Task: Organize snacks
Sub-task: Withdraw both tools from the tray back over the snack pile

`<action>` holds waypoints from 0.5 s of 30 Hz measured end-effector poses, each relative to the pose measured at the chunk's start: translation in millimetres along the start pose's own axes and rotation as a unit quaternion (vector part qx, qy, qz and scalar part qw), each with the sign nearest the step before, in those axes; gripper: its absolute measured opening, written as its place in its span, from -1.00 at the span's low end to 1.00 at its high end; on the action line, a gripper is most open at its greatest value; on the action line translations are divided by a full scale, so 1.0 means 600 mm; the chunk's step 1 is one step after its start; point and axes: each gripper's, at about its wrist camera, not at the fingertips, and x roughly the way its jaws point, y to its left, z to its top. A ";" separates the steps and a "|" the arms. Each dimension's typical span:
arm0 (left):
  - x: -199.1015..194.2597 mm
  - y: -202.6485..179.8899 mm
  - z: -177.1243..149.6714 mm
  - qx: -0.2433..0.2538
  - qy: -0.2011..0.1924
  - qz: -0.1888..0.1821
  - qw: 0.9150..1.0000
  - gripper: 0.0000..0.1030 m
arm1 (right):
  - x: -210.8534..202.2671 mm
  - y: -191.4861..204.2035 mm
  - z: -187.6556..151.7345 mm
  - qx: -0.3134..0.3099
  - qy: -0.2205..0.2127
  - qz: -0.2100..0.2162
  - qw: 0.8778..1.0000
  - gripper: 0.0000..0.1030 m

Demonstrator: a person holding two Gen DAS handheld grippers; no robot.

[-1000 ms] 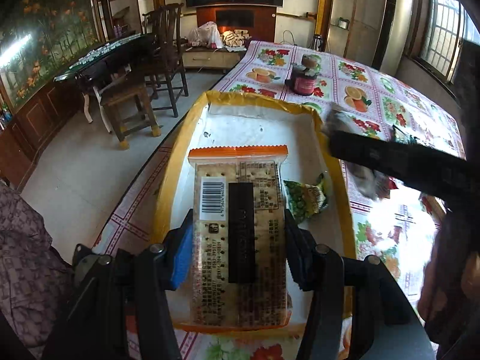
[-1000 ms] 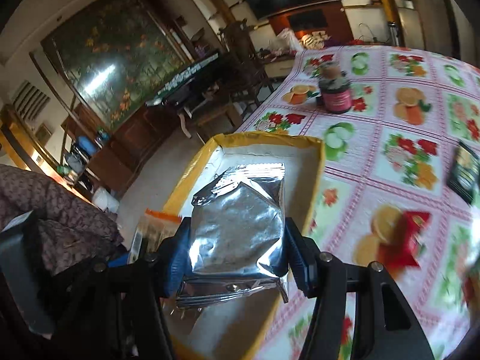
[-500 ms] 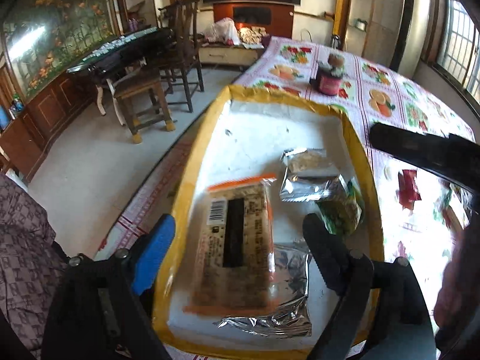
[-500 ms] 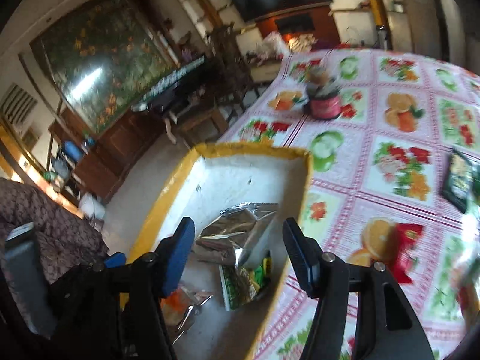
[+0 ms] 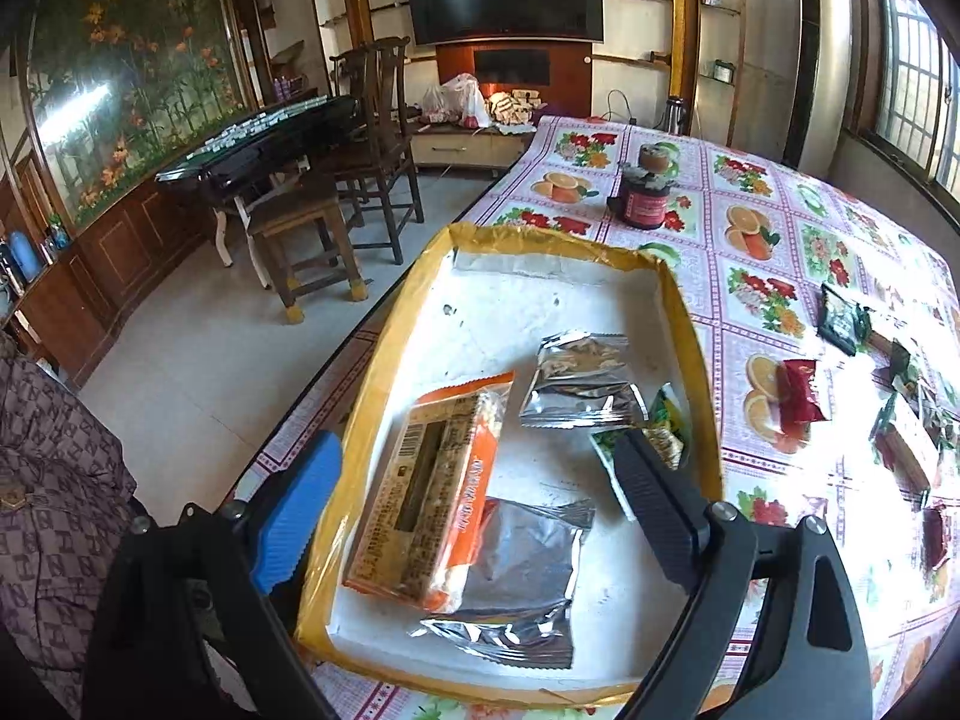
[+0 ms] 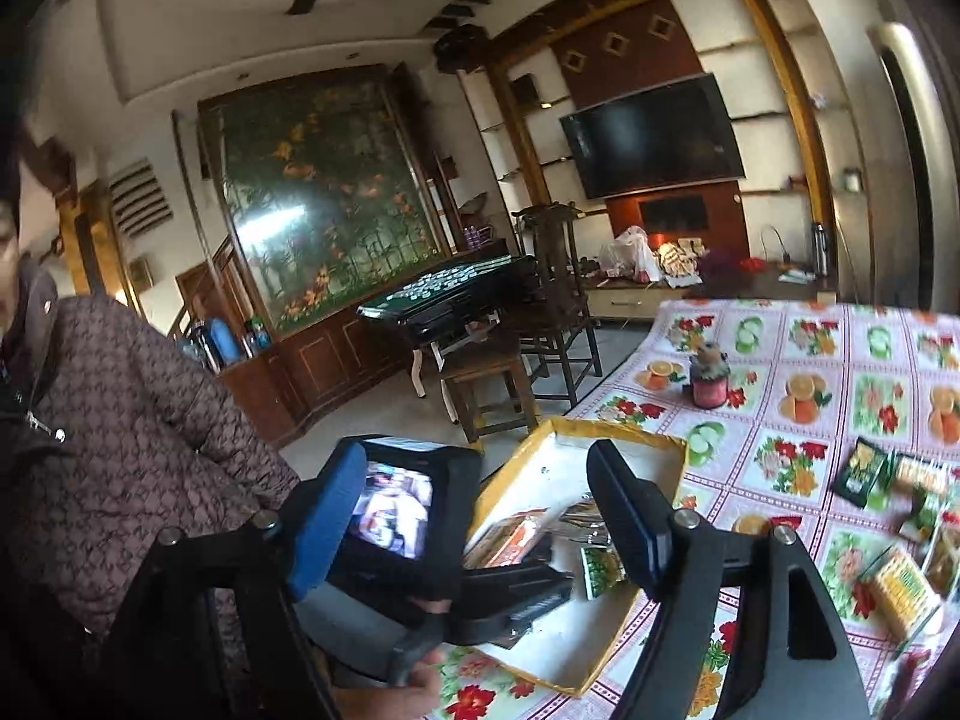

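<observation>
A box with a yellow taped rim (image 5: 678, 324) and a white inside stands on the flowered tablecloth. In it lie an orange cracker pack (image 5: 438, 480), two silver packets (image 5: 576, 384) (image 5: 522, 576) and a green packet (image 5: 666, 426). My left gripper (image 5: 474, 498) hovers over the box's near end, its jaws opening, touching nothing. My right gripper (image 6: 474, 516) is raised to the right of the box (image 6: 606, 435), jaws opening, with nothing between them. Through its gap shows the left unit's screen (image 6: 396, 510).
Loose snacks lie on the cloth right of the box: a red packet (image 5: 801, 399), a dark green one (image 6: 864, 471) and yellow packs (image 6: 906, 594). A dark jar (image 5: 645, 204) stands beyond the box. A person in a patterned jacket (image 6: 138, 420) is at the left.
The left gripper let go of the orange pack, opened and drew back. The right gripper dropped its silver packet into the box, then rose and pulled away, opening wider.
</observation>
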 end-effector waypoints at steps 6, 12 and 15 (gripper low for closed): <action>-0.012 -0.007 0.000 0.008 -0.012 0.014 1.000 0.83 | 0.018 0.021 -0.004 -0.022 0.019 -0.012 1.000 0.48; -0.015 -0.009 0.000 0.010 -0.015 0.019 1.000 0.84 | 0.037 0.030 -0.003 -0.039 0.033 -0.020 0.998 0.48; -0.016 -0.009 0.000 0.010 -0.015 0.019 1.000 0.84 | 0.041 0.032 -0.001 -0.046 0.034 -0.022 0.998 0.48</action>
